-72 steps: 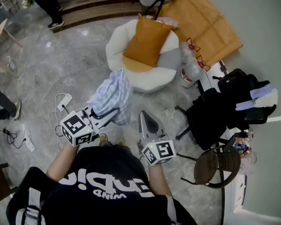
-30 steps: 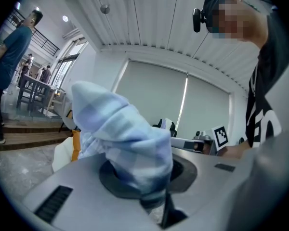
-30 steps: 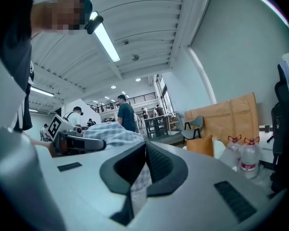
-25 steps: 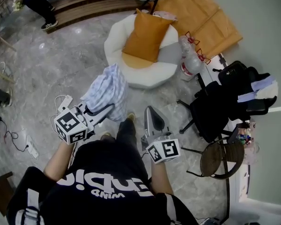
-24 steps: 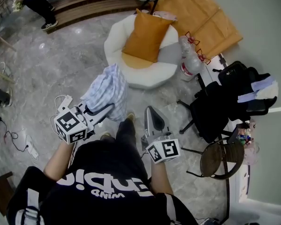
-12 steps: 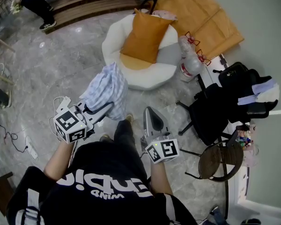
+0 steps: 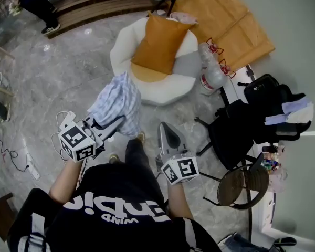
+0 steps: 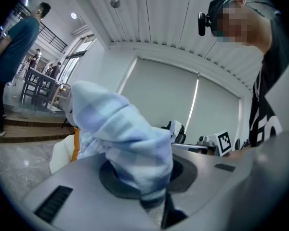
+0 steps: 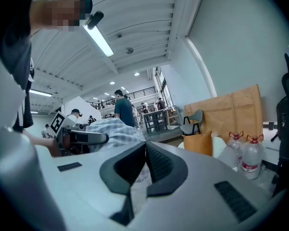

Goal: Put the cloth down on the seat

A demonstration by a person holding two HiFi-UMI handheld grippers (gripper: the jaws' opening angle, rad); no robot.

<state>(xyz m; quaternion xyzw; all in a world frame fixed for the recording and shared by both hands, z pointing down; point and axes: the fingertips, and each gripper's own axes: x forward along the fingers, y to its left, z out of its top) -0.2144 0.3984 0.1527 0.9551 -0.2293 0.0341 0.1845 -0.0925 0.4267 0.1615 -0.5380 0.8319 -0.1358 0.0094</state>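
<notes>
my left gripper (image 7: 118, 122) is clamped on the blue checked cloth (image 7: 116, 100), which bunches up out of the nearly closed jaws and hangs over the grey floor (image 7: 68, 72), just short of the round white seat (image 7: 170, 90) with its orange cushion (image 7: 158, 45). my right gripper (image 7: 166, 129) has its jaws together, with nothing between them.

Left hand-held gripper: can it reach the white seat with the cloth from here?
Probably yes. The left hand-held gripper is shut on the cloth. The seat lies just ahead with nothing standing between, and its front is bare. The orange cushion covers the back.
</notes>
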